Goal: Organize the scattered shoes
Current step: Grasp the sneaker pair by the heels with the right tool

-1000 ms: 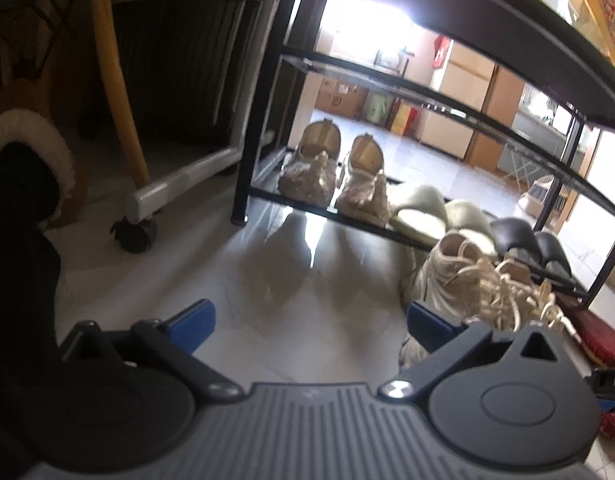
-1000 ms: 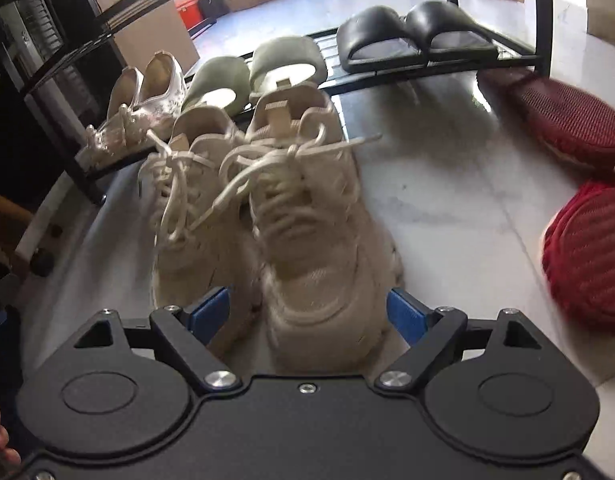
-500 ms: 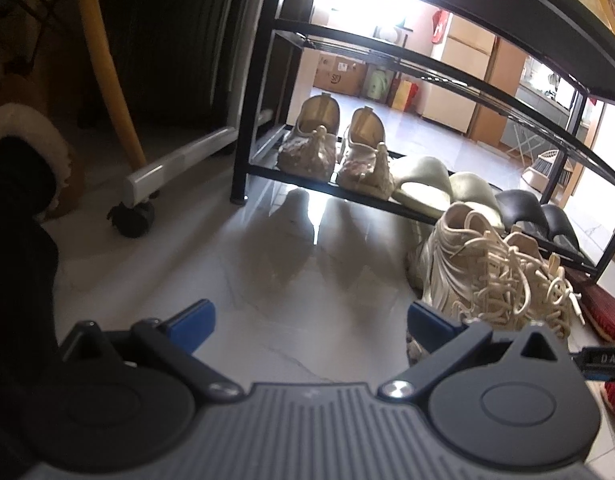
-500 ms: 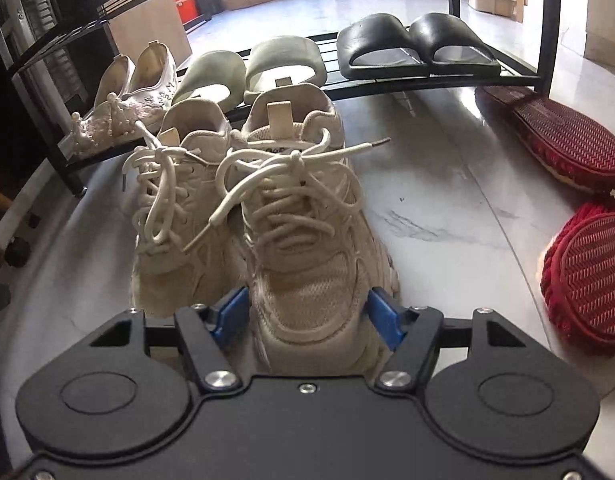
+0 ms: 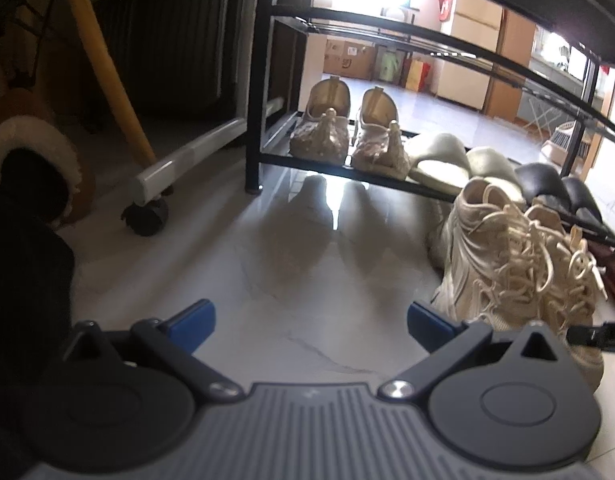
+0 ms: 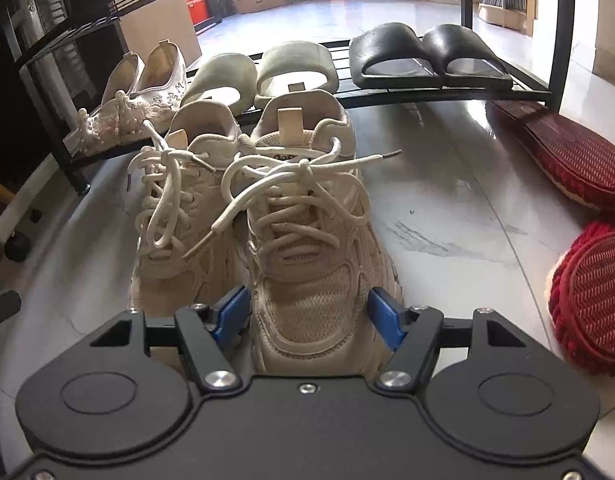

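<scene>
Beige sneaker (image 6: 311,240) points its toe at us between the narrowed right fingers (image 6: 232,312), heel toward the shoe rack (image 6: 447,94); left gripper (image 5: 309,320) is wide, empty.

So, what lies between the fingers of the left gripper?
Only bare floor, as the left wrist view shows. The left gripper is open, and the beige sneakers stand off to its right side.

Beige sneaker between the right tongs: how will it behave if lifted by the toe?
The beige sneaker has a mesh toe, so it probably squashes under the right tongs. Held at the toe, the heel likely sags. The loose laces may dangle and snag the neighbouring sneaker.
</scene>
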Tool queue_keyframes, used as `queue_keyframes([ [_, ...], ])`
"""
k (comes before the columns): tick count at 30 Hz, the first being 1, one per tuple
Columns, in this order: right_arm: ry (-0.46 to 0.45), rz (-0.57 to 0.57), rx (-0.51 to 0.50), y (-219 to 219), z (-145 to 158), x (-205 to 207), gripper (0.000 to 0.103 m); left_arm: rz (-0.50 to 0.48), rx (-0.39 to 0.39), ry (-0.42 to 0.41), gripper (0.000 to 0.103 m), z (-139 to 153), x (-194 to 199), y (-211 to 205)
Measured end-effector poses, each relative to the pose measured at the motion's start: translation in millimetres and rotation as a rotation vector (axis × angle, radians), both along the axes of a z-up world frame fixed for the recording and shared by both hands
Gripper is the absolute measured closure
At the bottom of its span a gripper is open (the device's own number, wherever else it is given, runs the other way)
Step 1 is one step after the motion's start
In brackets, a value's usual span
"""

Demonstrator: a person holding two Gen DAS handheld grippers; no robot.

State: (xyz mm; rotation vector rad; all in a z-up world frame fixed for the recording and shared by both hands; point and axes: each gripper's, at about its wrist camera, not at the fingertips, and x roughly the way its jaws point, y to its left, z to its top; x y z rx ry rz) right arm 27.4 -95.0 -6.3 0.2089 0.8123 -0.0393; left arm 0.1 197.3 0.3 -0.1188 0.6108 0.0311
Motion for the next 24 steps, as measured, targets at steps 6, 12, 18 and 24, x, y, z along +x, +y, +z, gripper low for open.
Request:
queue_keyframes([
  [6,-0.006,-0.008,0.023,-1.9,2.0,7.2,0.035,0.007,0.001,0.004,0.001,-0.6,0.5,1.4],
  [12,-0.028,-0.044,0.114,-21.2,14.4,3.6,0.035,0.008,0.006,0.009,0.001,-0.3,0.6,1.5],
  [18,-0.101,-0.053,0.169,-39.6,75.7,30.2,0.003,0.015,-0.006,0.019,0.001,-0.8,2.9,2.6],
  [24,-0.062,-0.014,0.236,-28.3,96.7,93.2,0.000,0.002,0.027,0.033,0.001,-3.0,4.3,-2.3],
])
